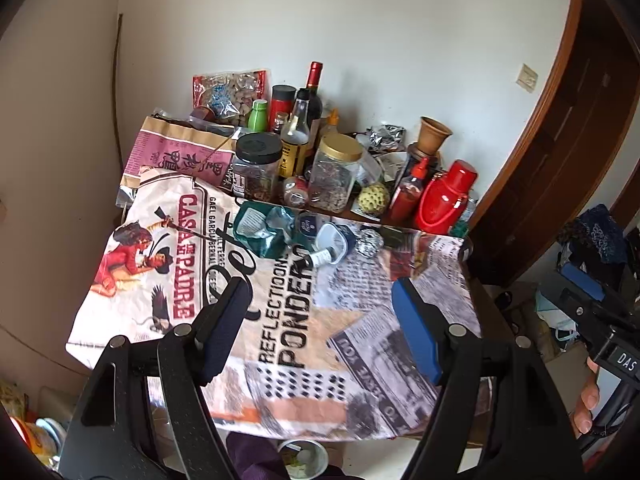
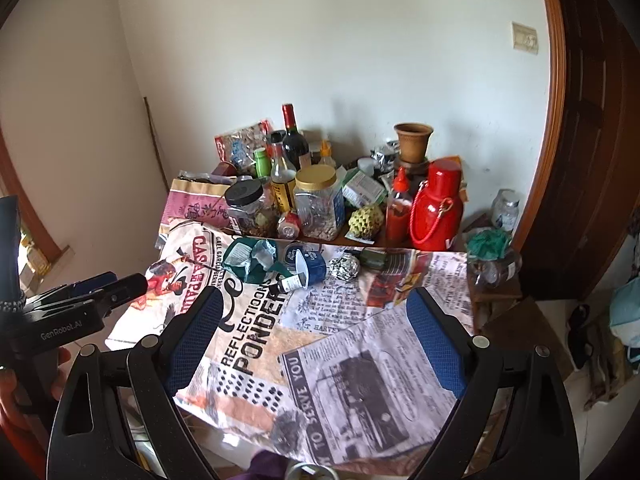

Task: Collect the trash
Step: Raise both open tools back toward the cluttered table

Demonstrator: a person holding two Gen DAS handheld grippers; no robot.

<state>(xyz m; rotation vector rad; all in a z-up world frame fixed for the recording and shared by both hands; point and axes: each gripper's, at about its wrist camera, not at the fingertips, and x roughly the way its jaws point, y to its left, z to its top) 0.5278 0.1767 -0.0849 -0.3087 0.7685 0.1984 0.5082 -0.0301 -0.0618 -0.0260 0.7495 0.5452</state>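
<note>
1. Two grippers are hovering above a table draped in a printed newspaper-style cloth (image 2: pixel 384 344); the left gripper (image 1: pixel 320 324) and right gripper (image 2: pixel 316 344) are both standing with jaws spread and nothing between them, likely because nothing has been picked yet.
2. Trash is lying in a loose row at the far middle of the cloth: a crumpled green wrapper (image 1: pixel 260 228), a tipped blue yogurt cup (image 2: pixel 306 266), and a foil ball (image 2: pixel 344 267), all close together.
3. Jars, bottles and a red flask (image 2: pixel 436 204) are standing behind the trash against the wall, probably stored goods, not rubbish.
4. Below the table's near edge, a round white container (image 1: pixel 304 456) is being cut off by the frame; whether it is a bin cannot be told.
</note>
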